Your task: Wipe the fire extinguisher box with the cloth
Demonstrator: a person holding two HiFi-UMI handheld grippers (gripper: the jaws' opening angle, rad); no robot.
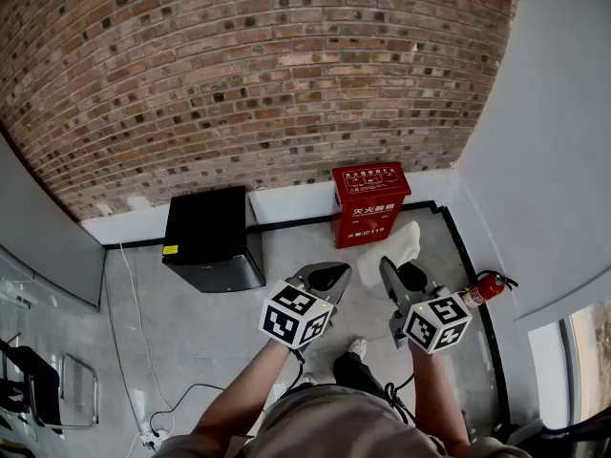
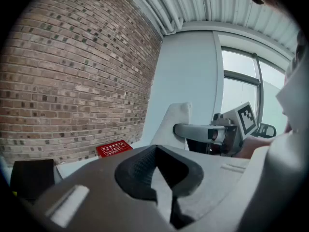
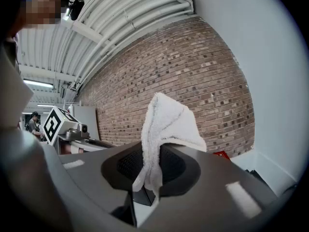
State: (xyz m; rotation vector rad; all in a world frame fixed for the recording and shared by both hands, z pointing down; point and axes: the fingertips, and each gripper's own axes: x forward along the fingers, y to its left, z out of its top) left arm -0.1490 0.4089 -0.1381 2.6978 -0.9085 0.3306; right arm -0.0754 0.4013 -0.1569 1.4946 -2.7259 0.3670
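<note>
The right tool has its jaws closed on a white terry cloth. The pinched cloth stands up in a soft peak above the jaws, and a short frayed end hangs down between them. The left tool is empty, its jaws together at the tips. From the head view both tools are held side by side in front of the person, the left tool just beside the right tool. The cloth pokes forward from the right one.

Below them is a grey concrete floor, with the person's shoe under the tools and a thin white cable trailing off to the left. A brick wall with a white skirting closes the far side. It meets a plain pale wall in a corner on the right. The gripper views show a white ribbed ceiling overhead and a tall window on the pale wall's side.

The red fire extinguisher box stands on the floor against the skirting, close to that corner. It has white lettering on its lid and front. The lid is down, so what it holds cannot be seen. The cloth is held in the air, clear of the box. To the left of the box, also against the skirting, sits a closed black cabinet with a small yellow label at one front corner. A red fire extinguisher lies on the floor along the right-hand wall, apart from the box.
</note>
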